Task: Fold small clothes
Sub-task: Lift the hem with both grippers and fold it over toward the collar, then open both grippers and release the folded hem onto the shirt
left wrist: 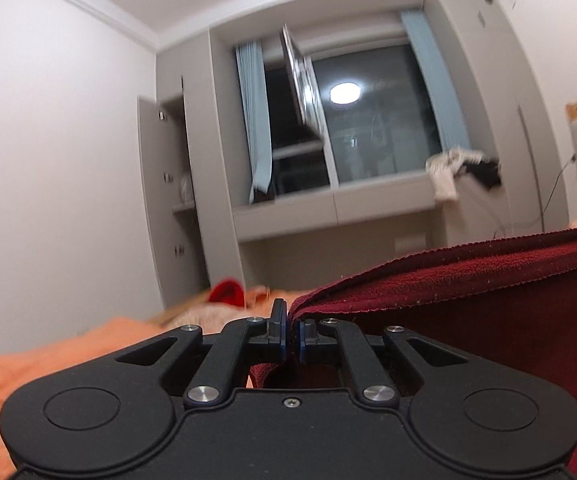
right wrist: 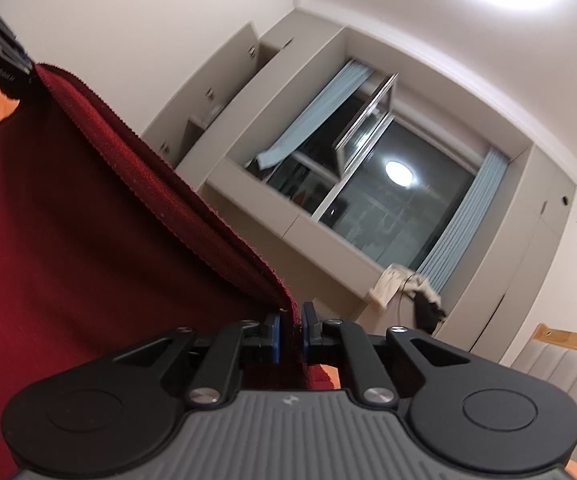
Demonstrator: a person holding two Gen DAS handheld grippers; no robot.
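Dark red garment (left wrist: 468, 280) stretched in the air between both grippers, ribbed edge on top. Left gripper (left wrist: 290, 330) pinches one corner, right gripper (right wrist: 291, 330) pinches the other. Orange bed cover (left wrist: 48, 356) below, window (left wrist: 368, 120) behind.

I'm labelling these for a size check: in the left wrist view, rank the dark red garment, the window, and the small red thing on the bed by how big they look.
1. Dark red garment, though it's nearest the camera.
2. Window.
3. Small red thing, blurred.
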